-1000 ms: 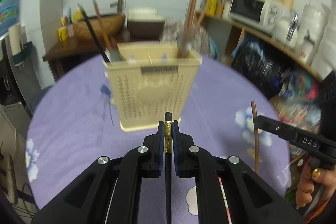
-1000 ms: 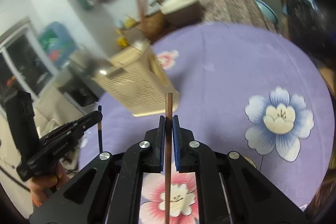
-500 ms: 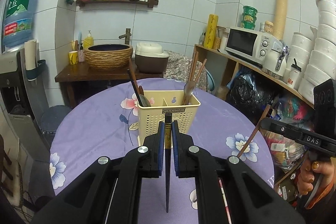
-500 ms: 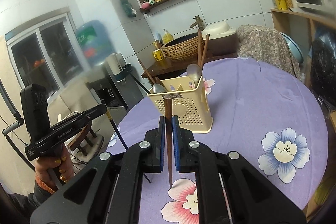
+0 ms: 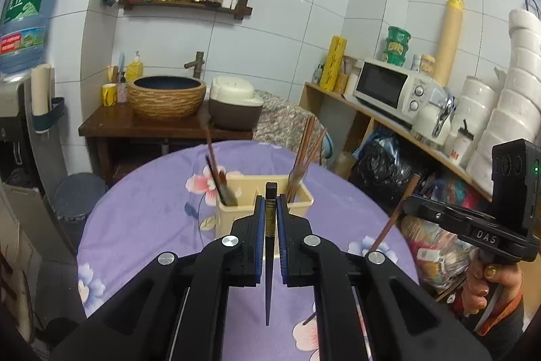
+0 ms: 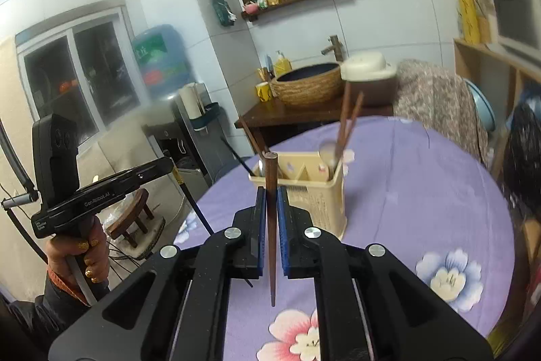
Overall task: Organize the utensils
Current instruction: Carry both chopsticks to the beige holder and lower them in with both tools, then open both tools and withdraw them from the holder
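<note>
Currently the left gripper (image 5: 271, 217) is clamped on a black chopstick (image 5: 269, 263), held upright with its tip down. Likewise, the right gripper (image 6: 271, 215) is closed on a brown chopstick (image 6: 271, 225). Beyond both, the beige utensil holder (image 5: 227, 219) stands on the purple floral tablecloth (image 5: 145, 212), with chopsticks and spoons in its compartments.

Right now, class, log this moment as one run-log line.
left gripper: shut on black chopstick | right gripper: shut on brown chopstick | utensil holder: on table, partly filled
</note>
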Motion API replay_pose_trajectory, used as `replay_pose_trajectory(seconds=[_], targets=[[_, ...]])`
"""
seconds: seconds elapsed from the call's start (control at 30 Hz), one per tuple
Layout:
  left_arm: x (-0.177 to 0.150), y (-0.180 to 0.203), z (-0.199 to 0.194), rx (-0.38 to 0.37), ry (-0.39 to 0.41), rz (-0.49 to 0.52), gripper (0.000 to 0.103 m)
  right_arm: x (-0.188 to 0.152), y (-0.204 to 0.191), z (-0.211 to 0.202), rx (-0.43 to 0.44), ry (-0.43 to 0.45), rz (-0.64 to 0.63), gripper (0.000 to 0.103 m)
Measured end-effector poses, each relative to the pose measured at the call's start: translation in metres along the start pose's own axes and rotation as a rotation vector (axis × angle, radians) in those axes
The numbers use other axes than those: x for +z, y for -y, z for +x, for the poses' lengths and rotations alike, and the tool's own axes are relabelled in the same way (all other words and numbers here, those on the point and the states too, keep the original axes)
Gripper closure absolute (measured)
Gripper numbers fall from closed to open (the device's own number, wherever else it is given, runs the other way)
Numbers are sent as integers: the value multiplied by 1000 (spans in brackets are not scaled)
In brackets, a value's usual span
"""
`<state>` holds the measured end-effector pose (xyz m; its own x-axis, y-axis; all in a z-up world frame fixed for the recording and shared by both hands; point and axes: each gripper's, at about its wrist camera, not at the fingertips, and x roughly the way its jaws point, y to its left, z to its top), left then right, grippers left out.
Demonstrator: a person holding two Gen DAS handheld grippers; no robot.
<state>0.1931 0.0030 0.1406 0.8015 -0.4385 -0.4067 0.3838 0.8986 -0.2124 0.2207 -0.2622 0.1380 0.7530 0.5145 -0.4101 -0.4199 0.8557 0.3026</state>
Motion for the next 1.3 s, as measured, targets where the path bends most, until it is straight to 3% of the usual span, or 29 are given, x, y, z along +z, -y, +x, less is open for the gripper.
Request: replay_pose_trajectory(seconds=[0.27,0.43,0.6,0.93,1.17,1.2,1.27,1.3], targets=[[101,-1,2,31,128,-38,95,109,-18,6,-90,124,-44,95],[125,0,26,120,187,-47,95,143,-20,23,-172,184,-54,95],[100,1,66,166,152,-34,95,121,-11,65,-227,133,-78,95],[22,-9,127,203,-25,12,95,54,17,121,-259,19,-54,99],[19,-8,114,204,4,37,94,43,24,122,-256,30,-43,98],[20,-6,110,202,16,44,90,41,23,120,-256,34,-43,98],[20,-3,98,202,45,61,66,38,21,114,-256,46,-51,97],[19,-2,91,205,68,64,48,35,20,111,-255,49,-52,94]])
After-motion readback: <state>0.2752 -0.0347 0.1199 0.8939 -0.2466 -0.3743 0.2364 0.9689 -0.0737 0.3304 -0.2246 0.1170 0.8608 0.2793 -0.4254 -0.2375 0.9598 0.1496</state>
